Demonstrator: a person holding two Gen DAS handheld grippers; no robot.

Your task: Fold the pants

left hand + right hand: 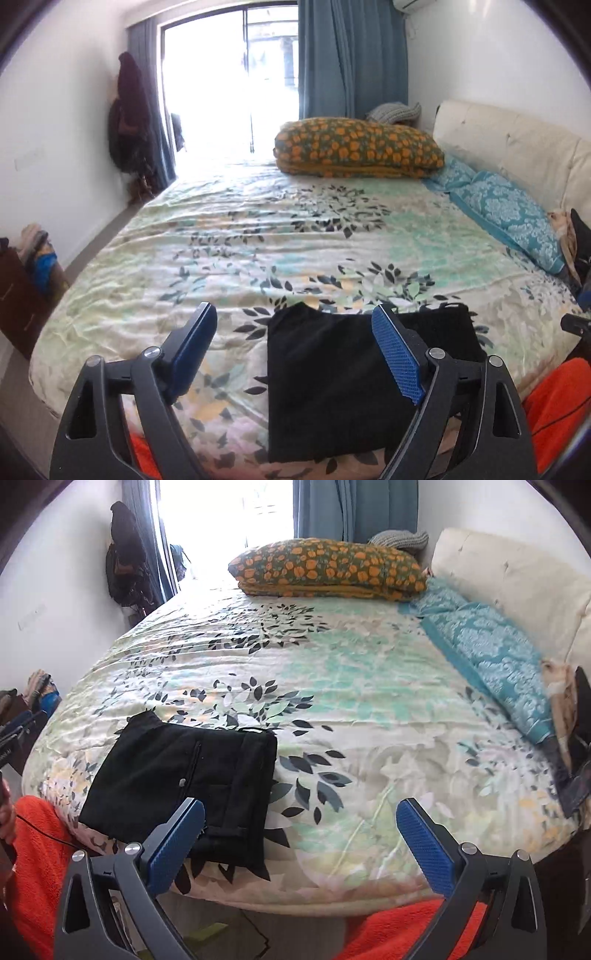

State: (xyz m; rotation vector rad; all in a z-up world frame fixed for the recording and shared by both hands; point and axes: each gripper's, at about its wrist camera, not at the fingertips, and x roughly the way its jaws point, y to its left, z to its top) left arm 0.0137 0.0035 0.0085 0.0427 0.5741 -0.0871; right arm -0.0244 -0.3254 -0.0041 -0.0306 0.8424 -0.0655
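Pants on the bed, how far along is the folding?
Done: the black pants lie folded into a compact rectangle near the bed's front edge. In hand: nothing; the left gripper and right gripper are both open, off the cloth. Left: apparently little, perhaps a final tidy.

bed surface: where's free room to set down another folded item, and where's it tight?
Free: the broad middle of the floral bedspread, bordered by the folded black pants at the near edge, the orange-flowered pillow at the far side and the teal pillow by the headboard. Crowded: the near corner around the pants, and the clothes pile beyond the teal pillow.
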